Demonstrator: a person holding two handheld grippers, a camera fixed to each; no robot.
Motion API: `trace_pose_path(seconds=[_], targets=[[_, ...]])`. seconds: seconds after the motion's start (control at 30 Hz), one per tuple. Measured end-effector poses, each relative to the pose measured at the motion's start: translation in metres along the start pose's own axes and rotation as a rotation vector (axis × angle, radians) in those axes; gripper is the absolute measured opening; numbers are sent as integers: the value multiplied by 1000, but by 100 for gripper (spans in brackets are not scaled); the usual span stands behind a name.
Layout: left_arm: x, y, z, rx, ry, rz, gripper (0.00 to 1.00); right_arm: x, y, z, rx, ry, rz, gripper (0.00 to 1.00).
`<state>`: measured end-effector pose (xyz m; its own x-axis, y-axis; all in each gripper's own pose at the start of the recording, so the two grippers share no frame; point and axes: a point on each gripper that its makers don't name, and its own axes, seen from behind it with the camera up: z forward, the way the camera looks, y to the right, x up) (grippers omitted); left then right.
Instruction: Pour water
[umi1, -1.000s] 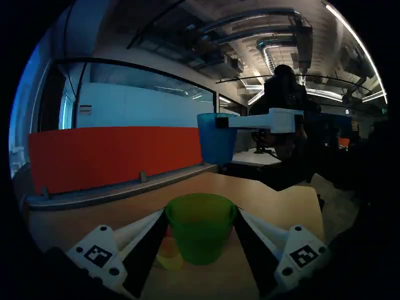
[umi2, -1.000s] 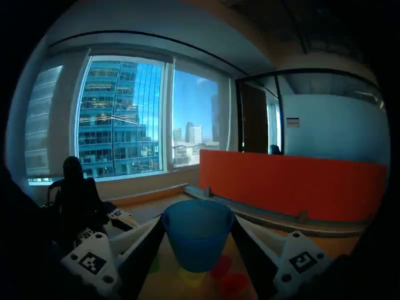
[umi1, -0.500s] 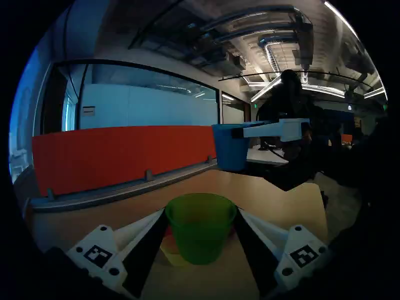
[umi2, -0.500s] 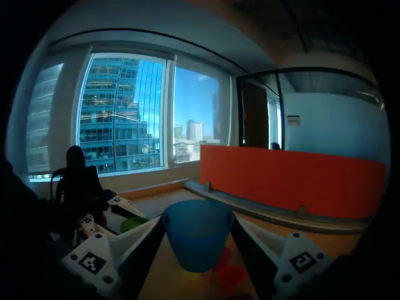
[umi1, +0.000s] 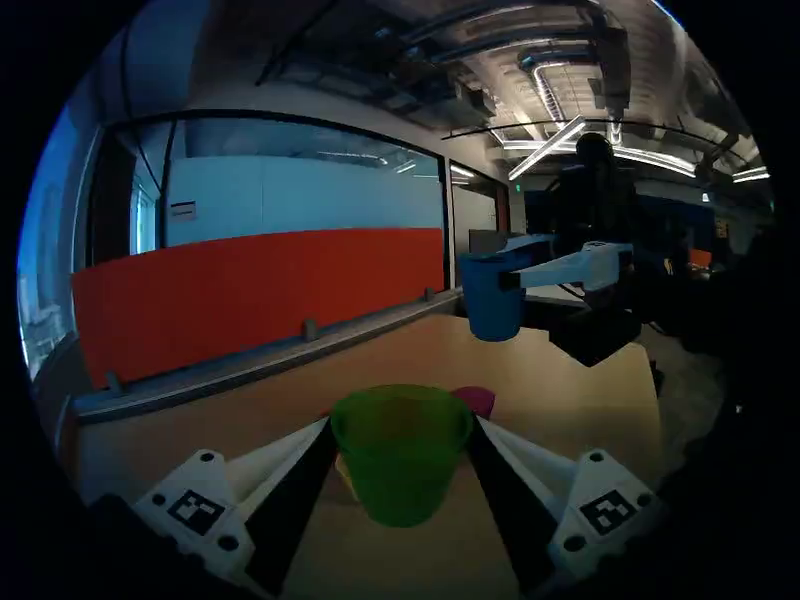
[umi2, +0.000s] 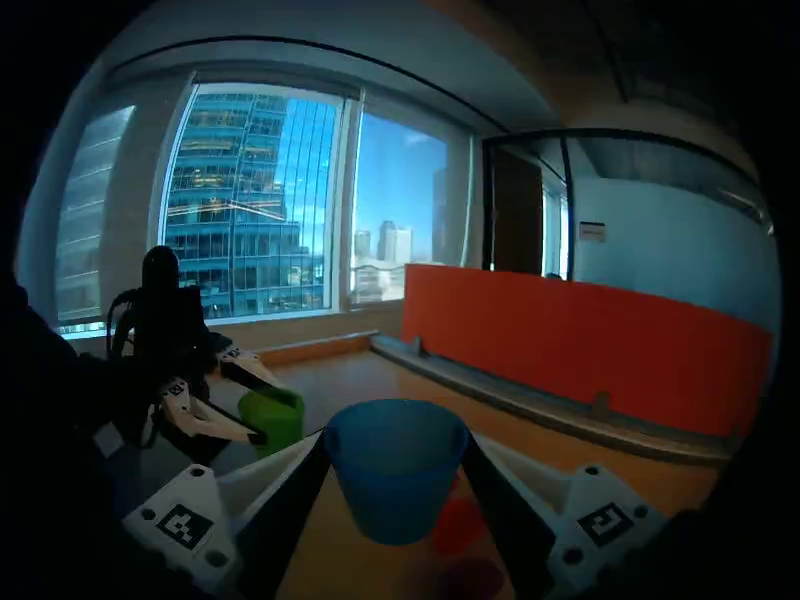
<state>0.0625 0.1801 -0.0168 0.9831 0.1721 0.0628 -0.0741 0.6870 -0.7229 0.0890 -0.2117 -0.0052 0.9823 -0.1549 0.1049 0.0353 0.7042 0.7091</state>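
Green cup (umi1: 401, 452) and blue cup (umi2: 396, 468) held upright, mouths up.

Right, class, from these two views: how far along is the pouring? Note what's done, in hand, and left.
Done: both cups are gripped, the left gripper on the green cup, the right gripper on the blue cup. In hand: both are held upright and apart above the table. Left: bringing them together and tilting one; no pouring shows yet.
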Motion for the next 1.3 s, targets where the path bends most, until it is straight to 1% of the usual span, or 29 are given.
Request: trace_pose_path(seconds=[0.3,0.6,1.1,1.3], targets=[[-22,-1,-4,-7,-76,11,88,-31,-6,-6,34,-72,-14,91],[-52,-1,-6,-19,-179,33,88,-63,-7,-5,58,-153,-26,91],[-95,3,-5,-51,-315,31,88,-111,-11,4,115,-283,-42,91],[-111,3,-2,-58,-354,26,88,-134,-16,11,142,-342,-53,91]])
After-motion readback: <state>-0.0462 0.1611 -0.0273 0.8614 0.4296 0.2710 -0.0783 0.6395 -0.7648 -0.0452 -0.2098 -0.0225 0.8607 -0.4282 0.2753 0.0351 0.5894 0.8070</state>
